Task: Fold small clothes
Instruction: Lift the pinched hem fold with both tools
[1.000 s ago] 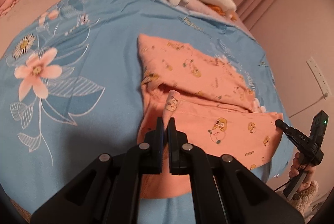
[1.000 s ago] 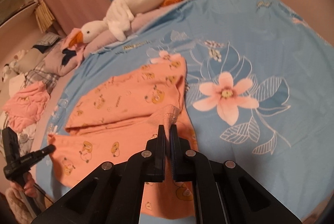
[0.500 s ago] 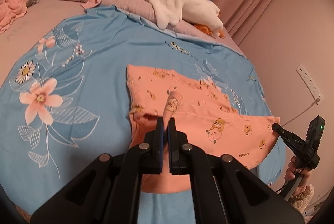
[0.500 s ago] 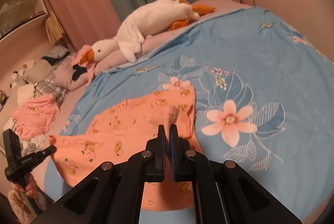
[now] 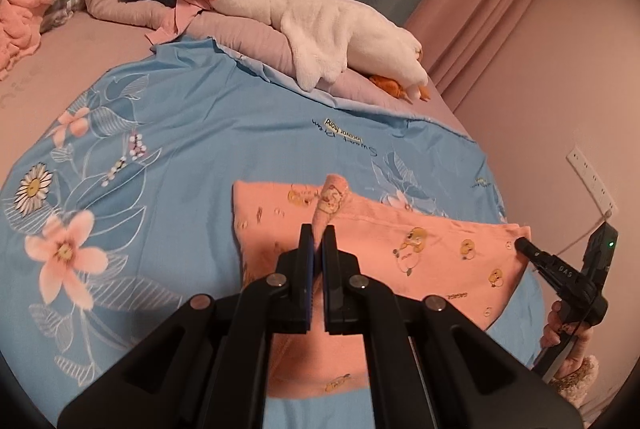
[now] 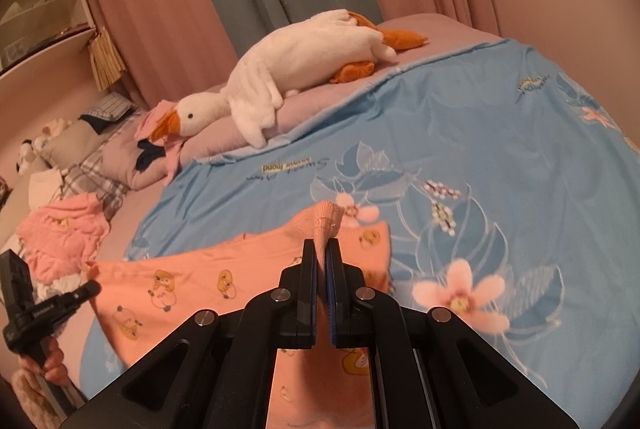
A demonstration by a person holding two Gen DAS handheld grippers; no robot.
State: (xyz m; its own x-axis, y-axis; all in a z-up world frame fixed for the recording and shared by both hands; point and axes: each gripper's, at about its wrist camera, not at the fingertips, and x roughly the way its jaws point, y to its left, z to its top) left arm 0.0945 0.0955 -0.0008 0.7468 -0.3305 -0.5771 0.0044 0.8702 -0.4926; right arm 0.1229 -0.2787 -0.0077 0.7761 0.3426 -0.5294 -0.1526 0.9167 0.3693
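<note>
A small orange garment [image 5: 432, 249] with a yellow chick print lies on the blue floral bedspread [image 5: 180, 149]. My left gripper [image 5: 319, 233] is shut on one corner of the near edge and holds it lifted over the rest of the cloth. My right gripper [image 6: 322, 249] is shut on the other corner of the garment [image 6: 192, 285], also lifted. Each gripper shows at the edge of the other's view, the right one [image 5: 524, 245] and the left one [image 6: 90, 287]. The cloth under the lifted edge is partly hidden.
A white plush goose [image 5: 320, 25] lies on a mauve pillow at the far edge of the bedspread. Pink clothes [image 6: 60, 237] and pillows sit at the head of the bed. A wall with a socket [image 5: 592, 185] stands to the right.
Both grippers have lifted the held edge higher and carried it toward the goose. More of the garment is now covered by the lifted layer.
</note>
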